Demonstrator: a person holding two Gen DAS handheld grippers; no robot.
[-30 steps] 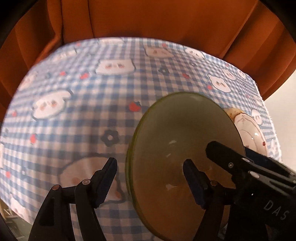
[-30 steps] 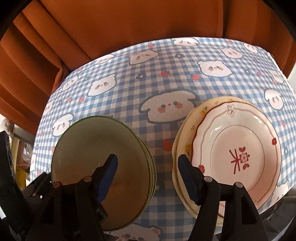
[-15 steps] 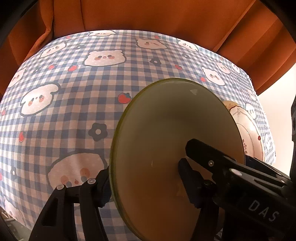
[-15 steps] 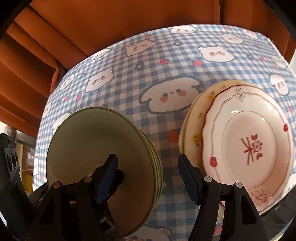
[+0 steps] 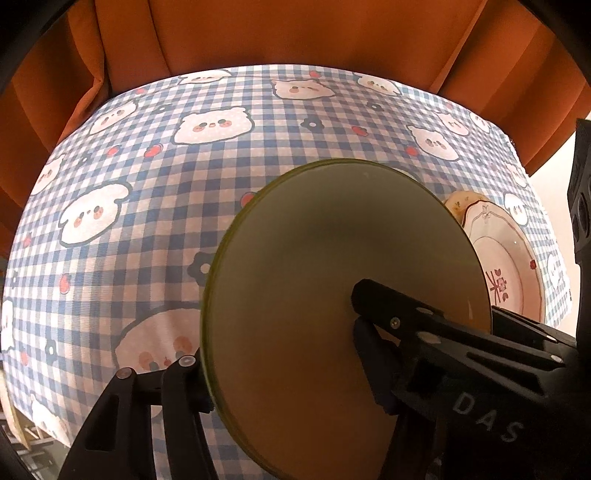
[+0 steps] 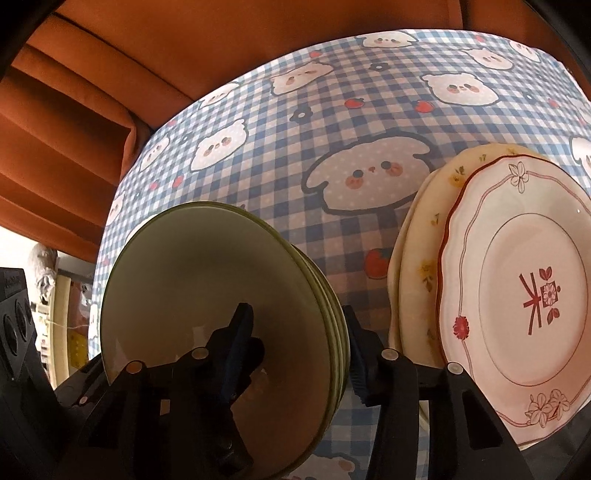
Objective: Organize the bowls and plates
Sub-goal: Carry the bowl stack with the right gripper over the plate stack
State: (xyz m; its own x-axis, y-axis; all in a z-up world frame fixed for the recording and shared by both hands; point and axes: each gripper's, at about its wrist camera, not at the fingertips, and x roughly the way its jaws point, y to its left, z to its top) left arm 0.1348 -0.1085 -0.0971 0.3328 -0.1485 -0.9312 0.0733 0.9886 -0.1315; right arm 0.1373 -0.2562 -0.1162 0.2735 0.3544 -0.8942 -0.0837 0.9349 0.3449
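A stack of green plates (image 5: pixel 332 295) lies on the checked cloth and fills the middle of the left wrist view. My left gripper (image 5: pixel 284 369) straddles its near rim, one finger under the rim and one on the top face, jaws closing. A finger of my right gripper (image 5: pixel 388 306) also rests on that top face. In the right wrist view the green plates (image 6: pixel 207 295) sit between the closing jaws of my right gripper (image 6: pixel 299 354), one pad on top and one against the rim. A white plate with a red rim (image 6: pixel 517 302) lies on a cream plate (image 6: pixel 417 258) to the right.
The blue checked tablecloth (image 5: pixel 147 184) with bear prints covers the table. An orange curtain (image 5: pixel 295 33) hangs behind its far edge. The table's right edge runs just past the white plate (image 5: pixel 506 266). Cluttered floor shows beyond the left edge (image 6: pixel 55 295).
Both grippers' jaws have narrowed onto the green stack. The stack now looms larger and sits further left in the left wrist view. The white plates have not moved.
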